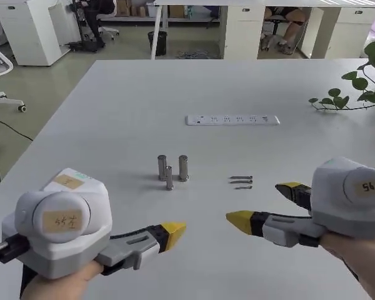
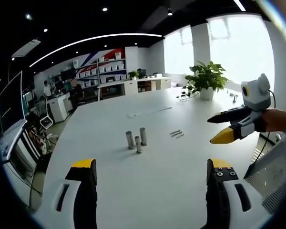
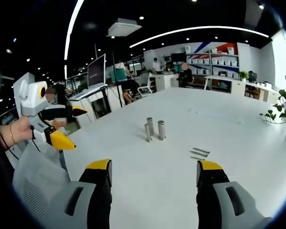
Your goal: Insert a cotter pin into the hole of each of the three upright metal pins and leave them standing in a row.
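Observation:
Three short upright metal pins [image 1: 170, 170] stand in a tight cluster at mid-table, also seen ahead in the left gripper view [image 2: 137, 139] and the right gripper view [image 3: 153, 129]. Three thin cotter pins [image 1: 240, 181] lie flat just to their right [image 2: 176, 134] [image 3: 199, 153]. My left gripper [image 1: 167, 239] hovers at the near left, open and holding nothing [image 2: 151, 164]. My right gripper [image 1: 265, 203] hovers at the near right, open and holding nothing [image 3: 154, 165]. Both are well short of the pins.
A white power strip [image 1: 232, 119] lies beyond the pins. A leafy plant [image 1: 362, 87] reaches in over the far right table edge. Bare grey tabletop [image 1: 112, 125] surrounds the parts. Office chairs, cabinets and people are beyond the table.

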`<state>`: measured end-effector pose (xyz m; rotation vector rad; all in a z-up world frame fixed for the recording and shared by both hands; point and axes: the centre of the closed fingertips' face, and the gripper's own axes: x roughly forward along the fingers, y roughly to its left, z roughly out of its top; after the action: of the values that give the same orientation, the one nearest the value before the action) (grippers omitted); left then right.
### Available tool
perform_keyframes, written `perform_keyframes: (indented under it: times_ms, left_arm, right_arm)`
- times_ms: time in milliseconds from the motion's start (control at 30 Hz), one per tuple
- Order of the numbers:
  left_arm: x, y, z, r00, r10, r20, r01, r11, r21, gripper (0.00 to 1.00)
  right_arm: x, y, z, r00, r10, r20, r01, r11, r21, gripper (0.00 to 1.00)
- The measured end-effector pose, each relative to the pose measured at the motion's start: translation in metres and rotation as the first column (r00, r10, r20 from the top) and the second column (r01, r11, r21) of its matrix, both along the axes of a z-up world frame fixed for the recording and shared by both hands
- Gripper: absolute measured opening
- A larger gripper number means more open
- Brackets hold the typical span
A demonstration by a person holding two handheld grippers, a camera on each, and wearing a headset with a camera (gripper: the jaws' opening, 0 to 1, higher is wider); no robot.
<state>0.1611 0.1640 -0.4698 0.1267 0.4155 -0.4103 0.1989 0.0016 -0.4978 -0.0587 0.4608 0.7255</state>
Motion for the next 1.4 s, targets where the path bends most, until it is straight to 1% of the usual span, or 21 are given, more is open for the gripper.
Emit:
perform_keyframes:
  times_ms: [33,133,233,400,467,533,600,667,733,800,900,1033,1133,1167,1267,1400]
  left_arm:
    - [0.0,0.0,0.0,1.0,-0.001,-0.003,0.001,1.0,-0.002,0.97]
    - [0.0,-0.002,0.002,1.0,-0.003,0.004,0.003,1.0,-0.01,0.98]
    - [0.0,-0.002,0.003,1.0,-0.004,0.008,0.004,1.0,-0.009,0.99]
    - [0.002,-0.005,0.004,1.0,-0.008,0.012,0.008,1.0,-0.014,0.99]
    - [0.003,-0.005,0.005,1.0,-0.007,0.017,0.007,1.0,-0.015,0.99]
    - [0.003,-0.004,0.005,1.0,-0.005,0.019,0.005,1.0,-0.015,0.99]
    - [0.004,-0.003,0.006,1.0,-0.002,0.03,0.003,1.0,-0.018,0.99]
    - [0.005,-0.002,0.004,1.0,0.0,0.031,0.0,1.0,-0.016,0.99]
    - [0.006,-0.001,0.003,0.999,0.0,0.035,0.0,1.0,-0.015,0.98]
    - [0.007,-0.001,0.002,0.999,-0.001,0.037,0.001,1.0,-0.015,0.98]
    - [0.009,0.0,0.001,0.999,-0.003,0.041,0.004,1.0,-0.018,0.98]
    - [0.013,0.002,-0.001,0.999,0.001,0.05,0.001,0.999,-0.044,0.97]
    - [0.015,0.003,-0.006,0.999,0.0,0.04,0.001,0.999,-0.034,0.96]
    - [0.015,0.003,-0.007,0.999,-0.001,0.042,0.002,0.999,-0.033,0.96]
    - [0.016,0.002,-0.009,0.999,-0.007,0.04,0.009,0.999,-0.039,0.96]
    - [0.016,0.001,-0.013,0.999,-0.015,0.034,0.016,0.999,-0.042,0.96]
  right_arm:
    - [0.002,0.005,0.002,1.0,0.012,0.009,-0.012,1.0,0.006,0.67]
    - [0.009,0.013,0.004,0.999,0.037,0.026,-0.037,0.999,0.001,0.61]
    - [0.017,0.026,0.007,0.996,0.076,0.046,-0.076,0.997,0.005,0.55]
    - [0.029,0.043,0.007,0.991,0.119,0.065,-0.121,0.993,0.017,0.48]
    - [0.034,0.052,0.006,0.988,0.138,0.066,-0.14,0.99,0.024,0.45]
    - [0.041,0.059,0.003,0.987,0.15,0.064,-0.152,0.988,0.026,0.42]
    - [0.046,0.064,-0.001,0.985,0.16,0.059,-0.162,0.986,0.025,0.39]
    - [0.052,0.07,-0.007,0.985,0.165,0.046,-0.166,0.986,0.023,0.35]
    - [0.058,0.075,-0.011,0.985,0.167,0.047,-0.168,0.985,0.028,0.32]
    - [0.064,0.082,-0.015,0.984,0.171,0.041,-0.172,0.984,0.041,0.29]
    - [0.069,0.091,-0.02,0.982,0.182,0.043,-0.184,0.982,0.039,0.27]
    - [0.079,0.103,-0.029,0.98,0.194,0.042,-0.196,0.979,0.049,0.23]
    - [0.085,0.111,-0.037,0.978,0.201,0.046,-0.203,0.978,0.045,0.21]
    - [0.086,0.114,-0.038,0.978,0.204,0.045,-0.206,0.977,0.046,0.2]
    - [0.091,0.121,-0.045,0.976,0.211,0.045,-0.213,0.976,0.039,0.18]
    - [0.101,0.129,-0.05,0.978,0.201,0.048,-0.203,0.978,0.048,0.17]
